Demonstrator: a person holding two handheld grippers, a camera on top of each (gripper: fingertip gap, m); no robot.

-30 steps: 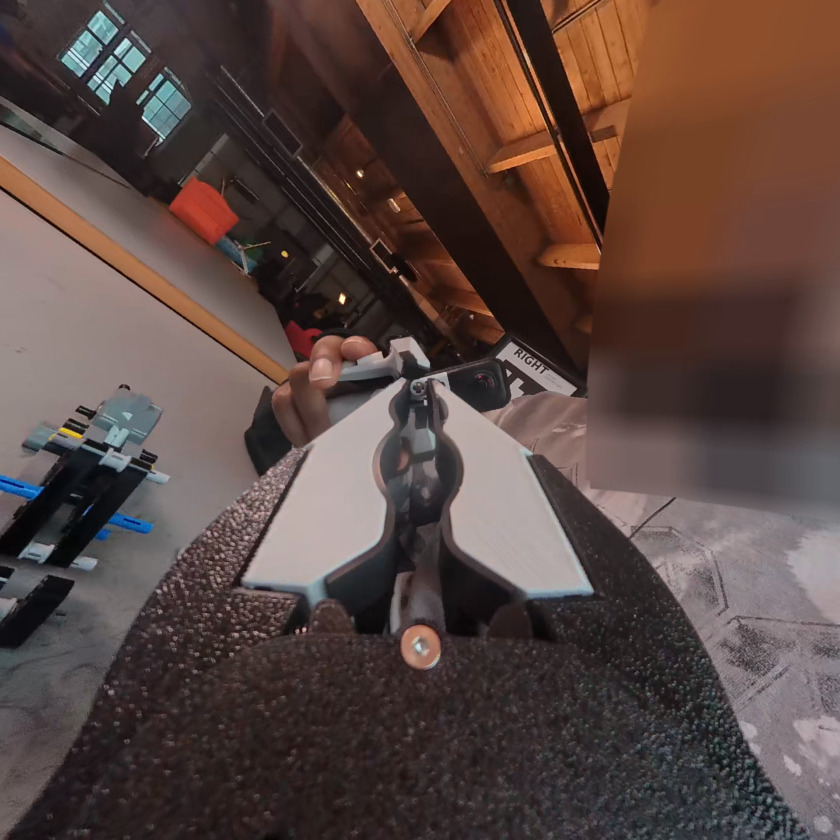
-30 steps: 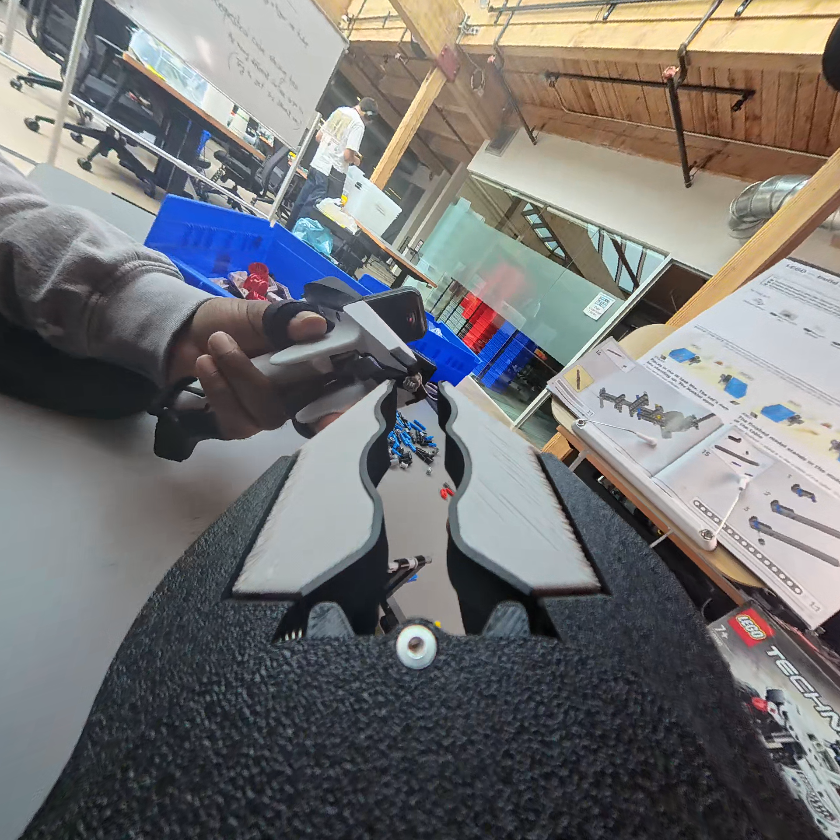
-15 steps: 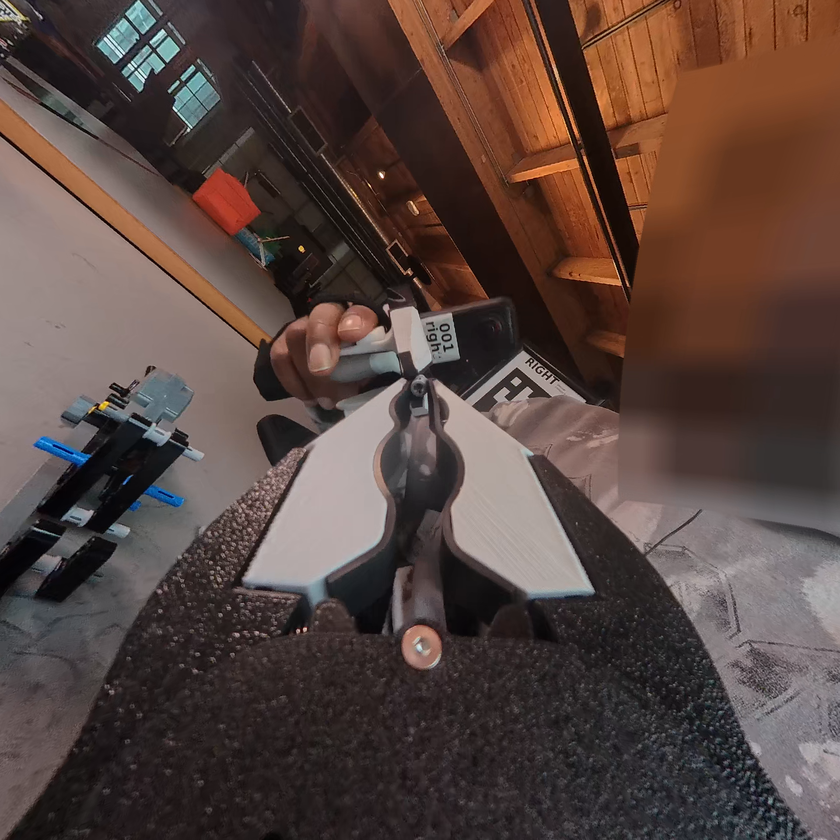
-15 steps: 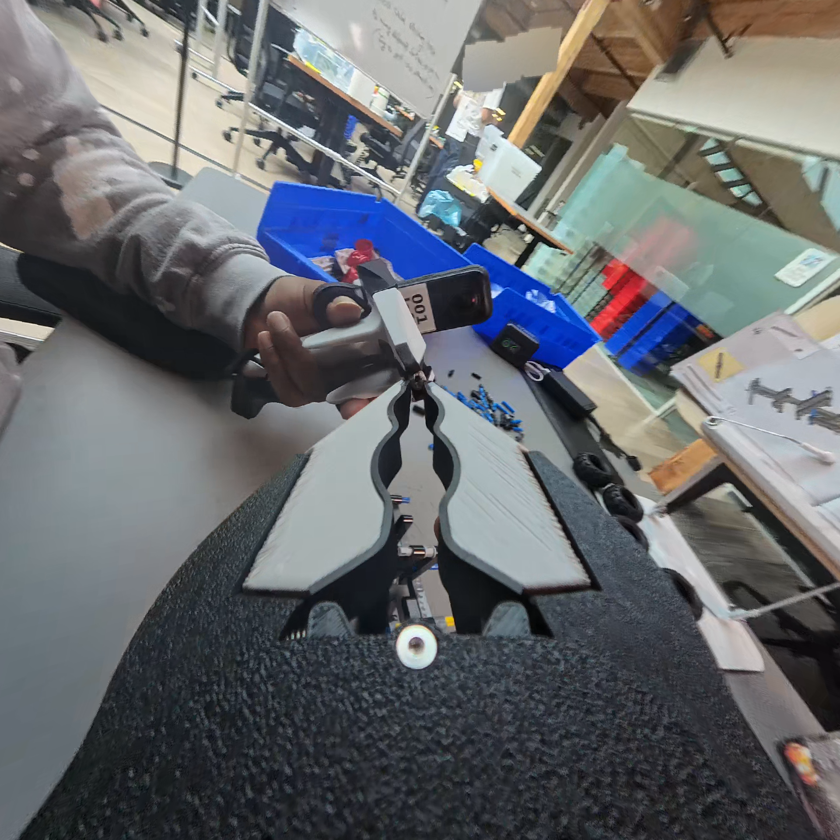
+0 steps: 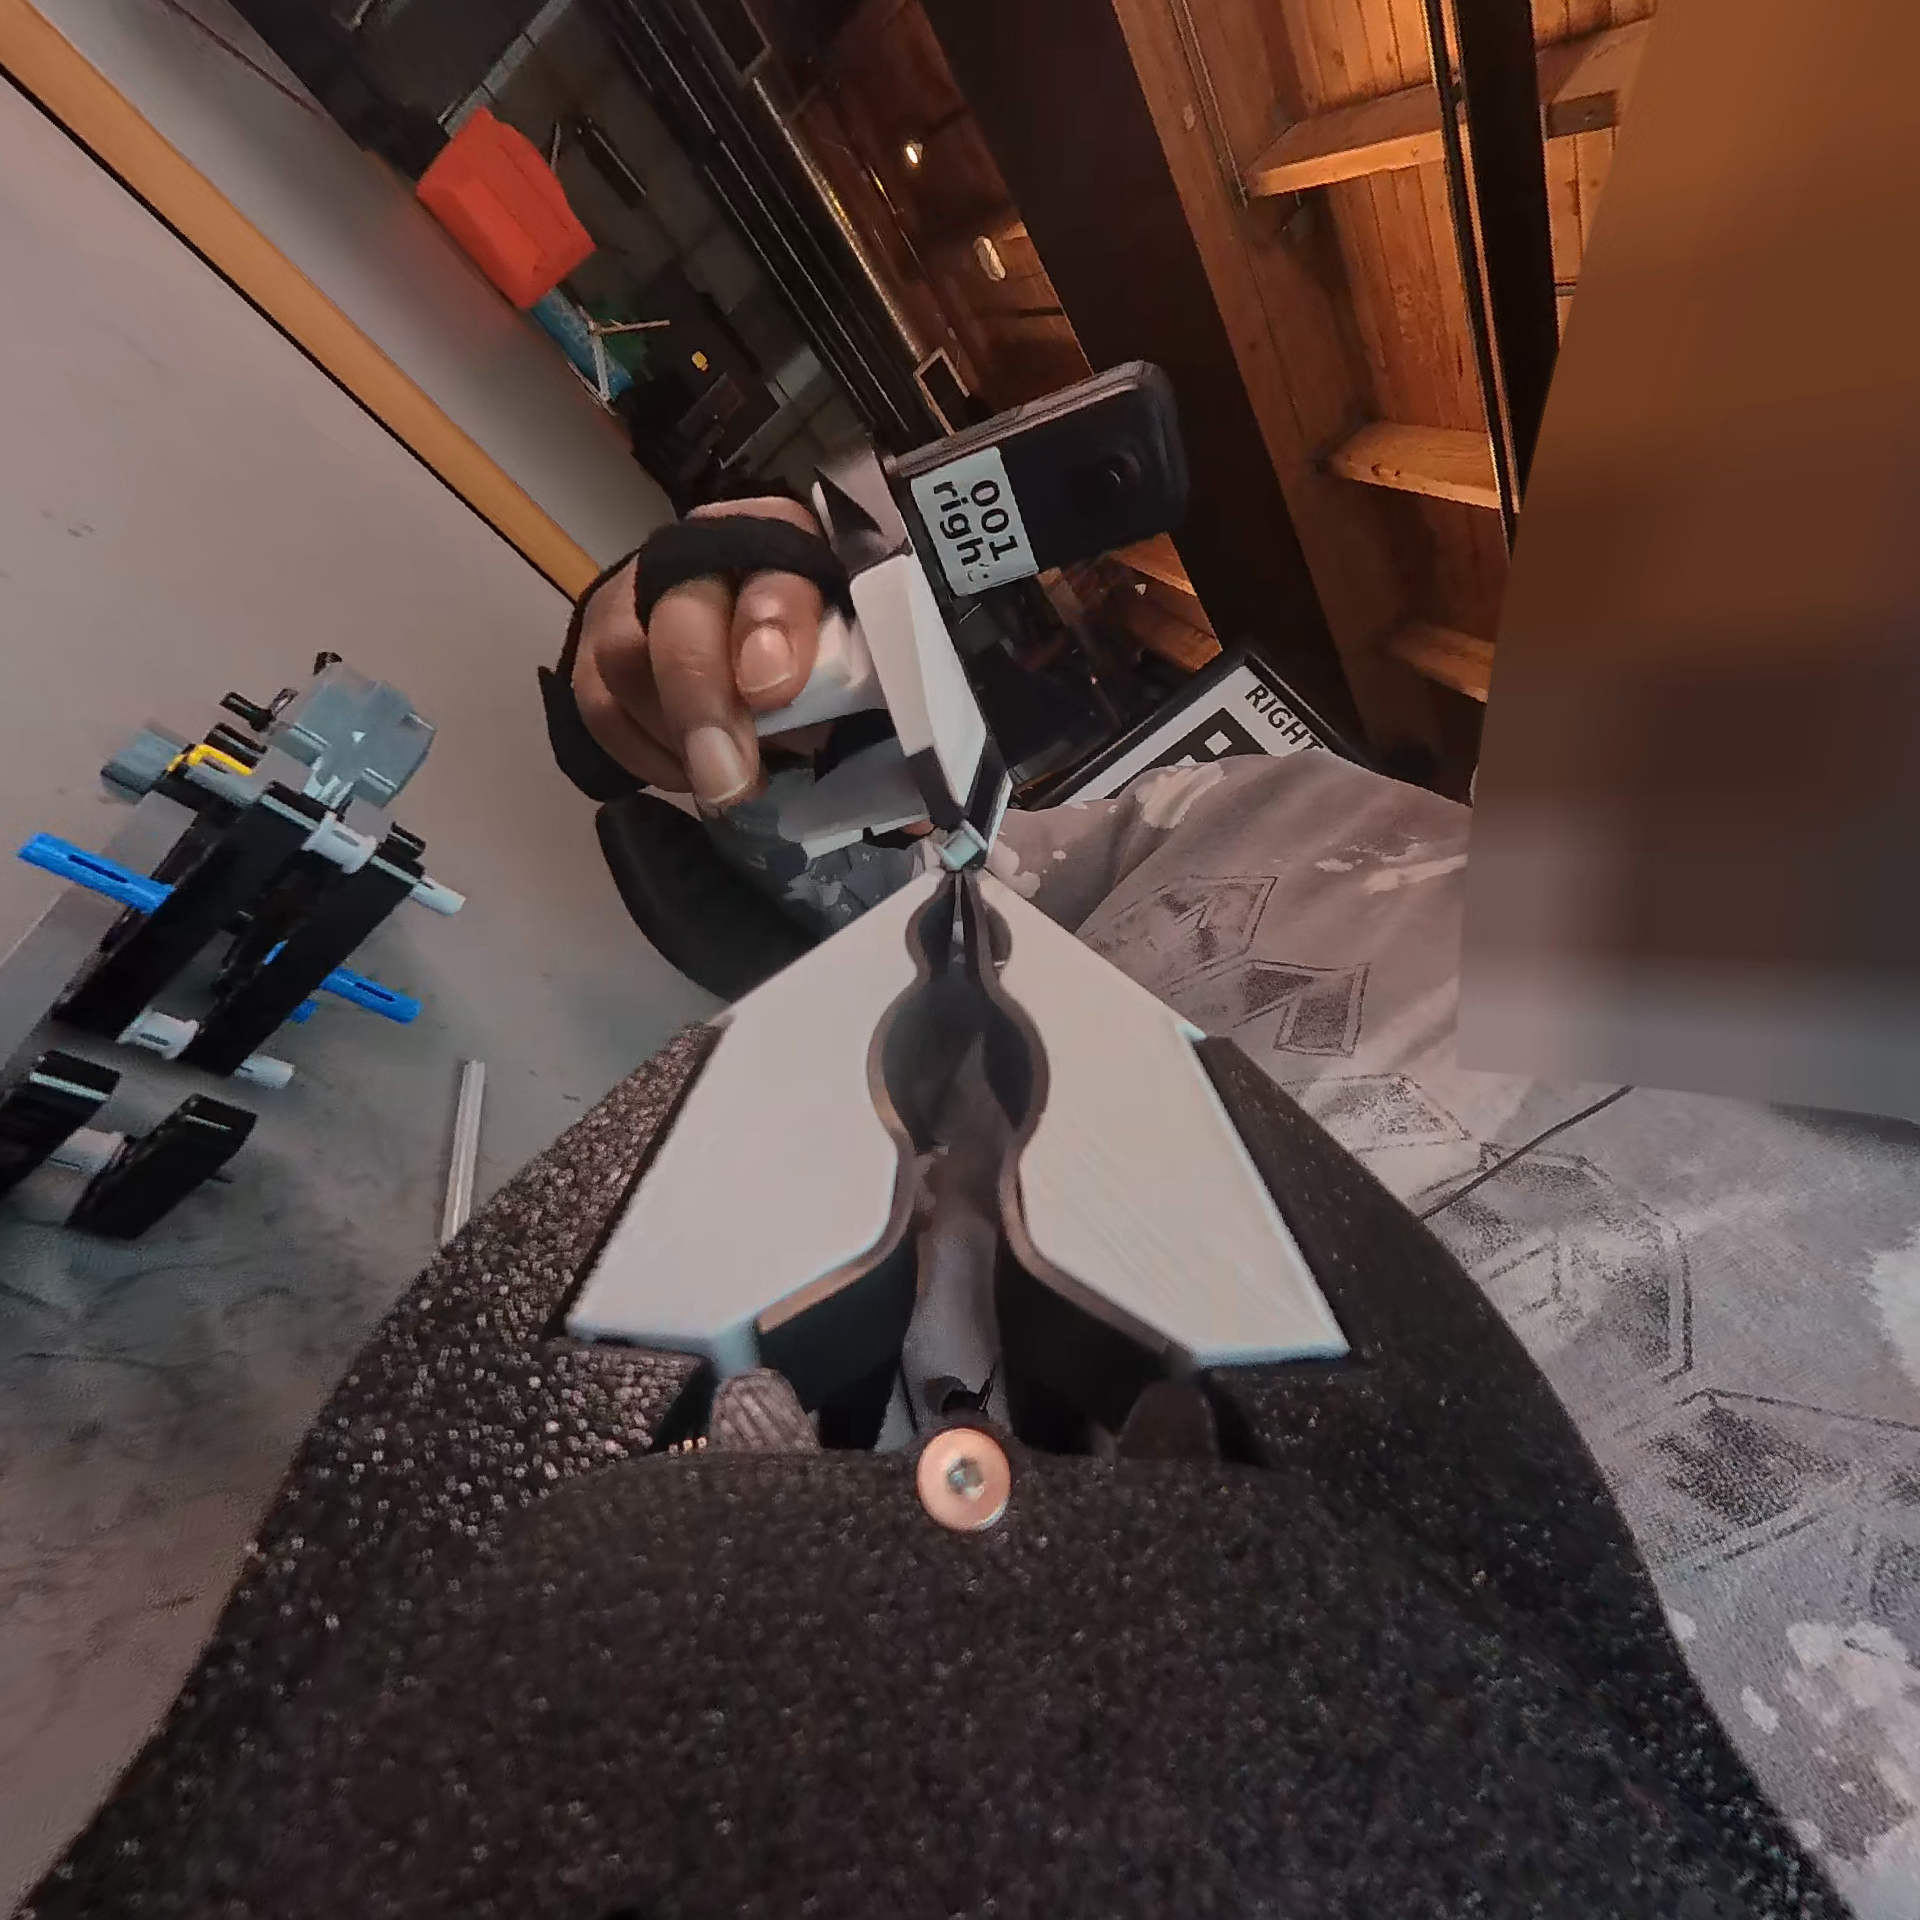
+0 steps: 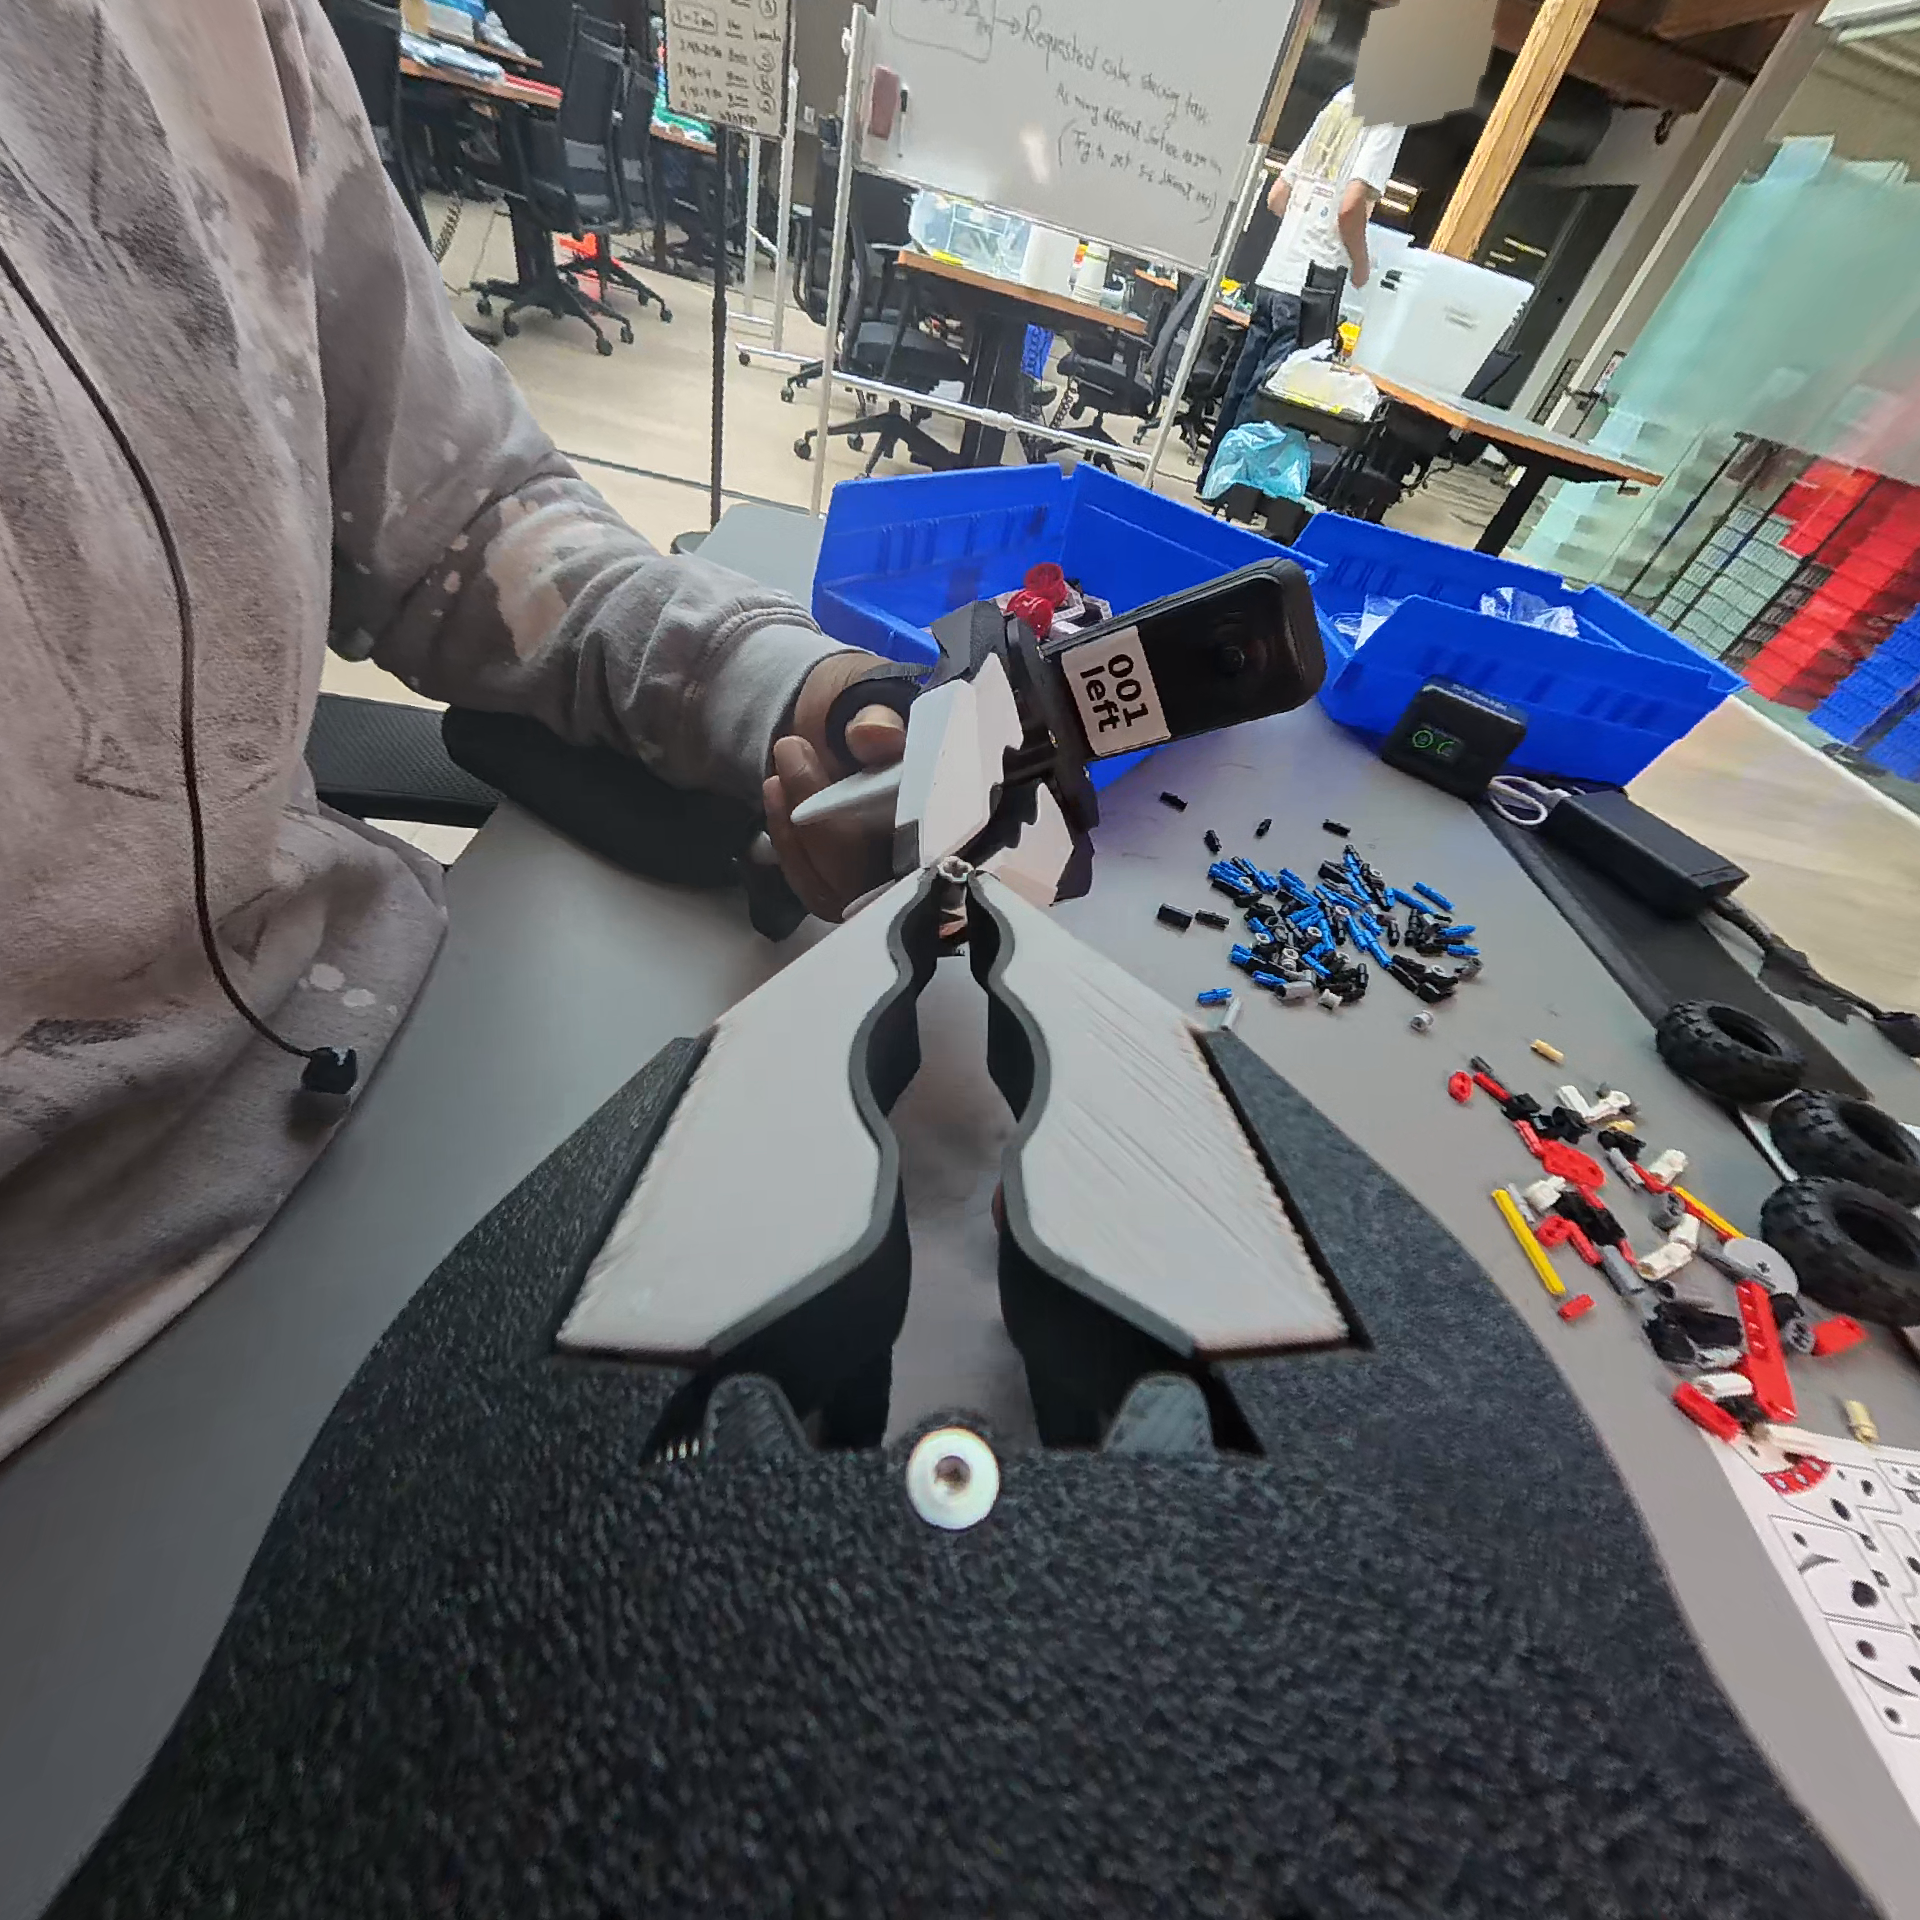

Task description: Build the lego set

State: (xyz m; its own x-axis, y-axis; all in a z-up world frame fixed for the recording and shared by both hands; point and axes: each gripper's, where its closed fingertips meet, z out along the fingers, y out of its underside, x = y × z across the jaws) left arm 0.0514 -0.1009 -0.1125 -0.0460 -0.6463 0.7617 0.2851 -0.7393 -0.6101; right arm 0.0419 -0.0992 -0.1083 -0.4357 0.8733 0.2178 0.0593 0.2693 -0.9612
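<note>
Both grippers meet tip to tip above the grey table (image 6: pixel 582 997), right in front of the person's chest. The left gripper (image 5: pixel 958 902) has its tongs pressed together at the very tips, pinching a small light-grey lego piece (image 5: pixel 957 854) that pokes just past them. From the other side, the right gripper (image 6: pixel 951 883) is also nearly closed at the tips, and the same small grey piece (image 6: pixel 952 869) sits right at its nose; whether the right tongs truly clamp it or only touch it, I cannot tell.

In the right wrist view the left hand (image 6: pixel 831 790) grips its white handle, with the black camera (image 6: pixel 1195 665) on top. In the left wrist view the right hand (image 5: pixel 696 665) does the same, finger through a black strap.

The partly built model (image 5: pixel 260 883), black beams with blue and grey pins and a grey plate on top, stands on the table well apart from the grippers, toward the table's far edge in the left wrist view. A thin grey rod (image 5: pixel 462 1143) lies nearer, flat on the table.

Towards the right edge of the table: a heap of blue and black pins (image 6: pixel 1340 925), a scatter of red, white and yellow parts (image 6: pixel 1621 1247), and three black tyres (image 6: pixel 1829 1143) near that edge. Two blue bins (image 6: pixel 966 540) sit at the far side, a small black device (image 6: pixel 1449 732) just in front of one.
</note>
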